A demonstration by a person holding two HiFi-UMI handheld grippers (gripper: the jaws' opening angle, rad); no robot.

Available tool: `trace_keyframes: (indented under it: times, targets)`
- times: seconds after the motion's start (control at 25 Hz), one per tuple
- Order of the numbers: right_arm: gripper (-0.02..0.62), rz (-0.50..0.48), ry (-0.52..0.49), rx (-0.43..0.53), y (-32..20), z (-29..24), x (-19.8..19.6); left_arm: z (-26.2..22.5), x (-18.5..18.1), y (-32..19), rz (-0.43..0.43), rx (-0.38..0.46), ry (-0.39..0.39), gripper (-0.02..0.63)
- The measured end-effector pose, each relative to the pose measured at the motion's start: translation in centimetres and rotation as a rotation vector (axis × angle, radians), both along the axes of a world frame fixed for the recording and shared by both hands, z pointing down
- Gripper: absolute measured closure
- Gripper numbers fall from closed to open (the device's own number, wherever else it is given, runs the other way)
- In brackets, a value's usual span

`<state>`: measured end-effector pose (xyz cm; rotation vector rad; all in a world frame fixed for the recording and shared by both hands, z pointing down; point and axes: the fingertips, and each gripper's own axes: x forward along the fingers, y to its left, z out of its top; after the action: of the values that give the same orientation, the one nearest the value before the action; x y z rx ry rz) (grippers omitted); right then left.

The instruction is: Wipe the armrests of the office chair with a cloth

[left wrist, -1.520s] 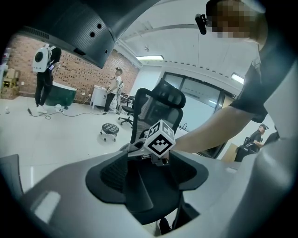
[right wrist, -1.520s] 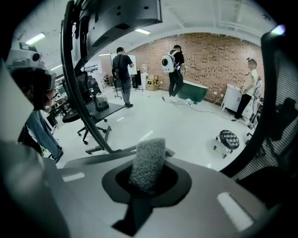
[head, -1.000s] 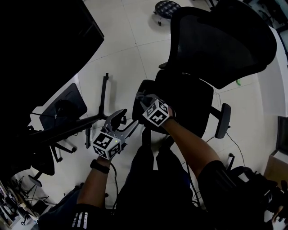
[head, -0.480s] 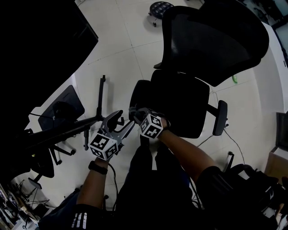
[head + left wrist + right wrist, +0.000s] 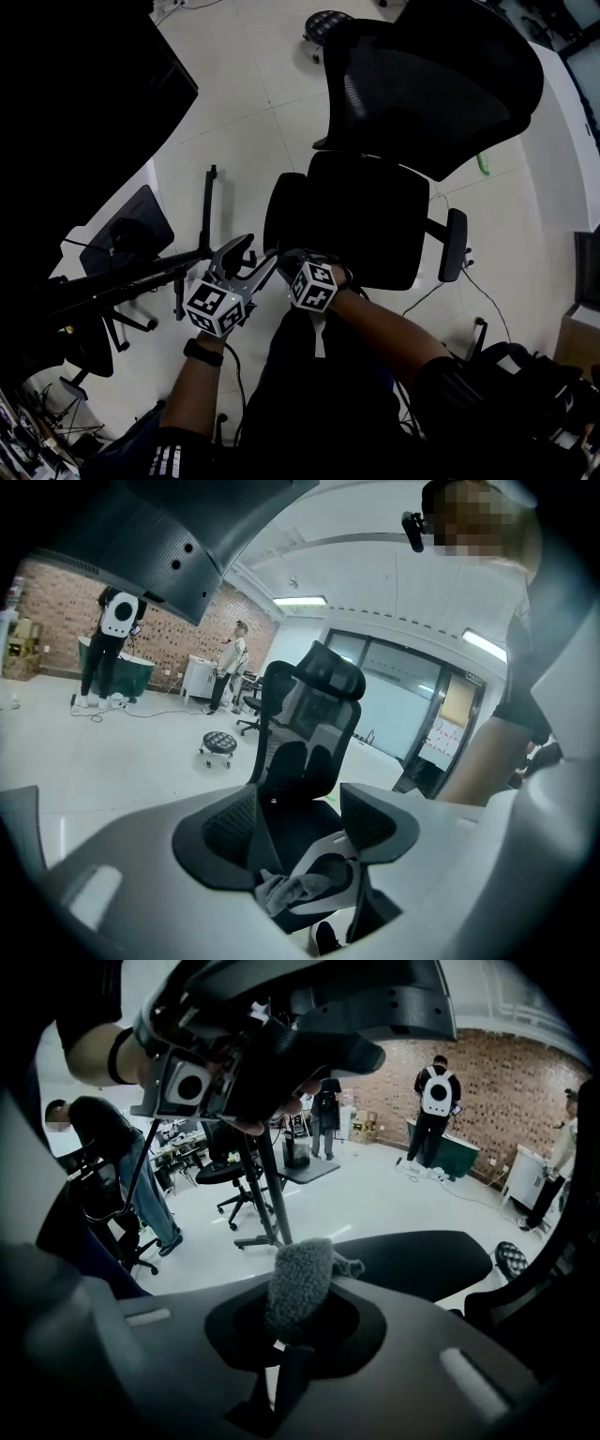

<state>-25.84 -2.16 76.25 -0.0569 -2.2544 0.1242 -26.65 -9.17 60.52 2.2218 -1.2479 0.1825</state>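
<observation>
The black office chair (image 5: 412, 112) stands ahead of me, one armrest (image 5: 284, 211) at its left and the other armrest (image 5: 454, 246) at its right. My right gripper (image 5: 285, 257) is at the near end of the left armrest, shut on a grey cloth (image 5: 298, 1283). The armrest pad (image 5: 412, 1262) lies just beyond the cloth in the right gripper view. My left gripper (image 5: 251, 255) hovers beside it on the left, open and holding nothing. Between its pads (image 5: 220, 832) I see the chair (image 5: 305, 733) and the cloth (image 5: 291, 889).
A second black chair (image 5: 131, 220) and a dark desk frame (image 5: 208, 202) stand on the white floor at left. A small stool (image 5: 323, 21) sits behind the chair, and a white desk (image 5: 562, 141) runs along the right. A cable (image 5: 487, 300) lies near the right armrest. People (image 5: 117, 639) stand far off.
My right gripper has drawn back along the left armrest toward me with the cloth. The left gripper has stayed about where it was.
</observation>
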Motion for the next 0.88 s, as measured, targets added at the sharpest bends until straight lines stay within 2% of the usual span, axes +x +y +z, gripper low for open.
trace_keyframes:
  times: [0.16, 0.36, 0.88]
  targets:
    - [0.561, 0.077, -0.078, -0.025, -0.6, -3.4, 1.5, -0.8, 0.7, -0.3, 0.012, 0.014, -0.002, 0.307]
    - [0.561, 0.168, -0.180, 0.012, -2.5, -9.7, 5.3, -3.2, 2.8, -1.2, 0.052, 0.058, -0.001, 0.305]
    - [0.561, 0.458, -0.507, 0.126, -7.1, -28.3, 20.4, -13.0, 13.0, -2.6, 0.151, 0.213, -0.009, 0.298]
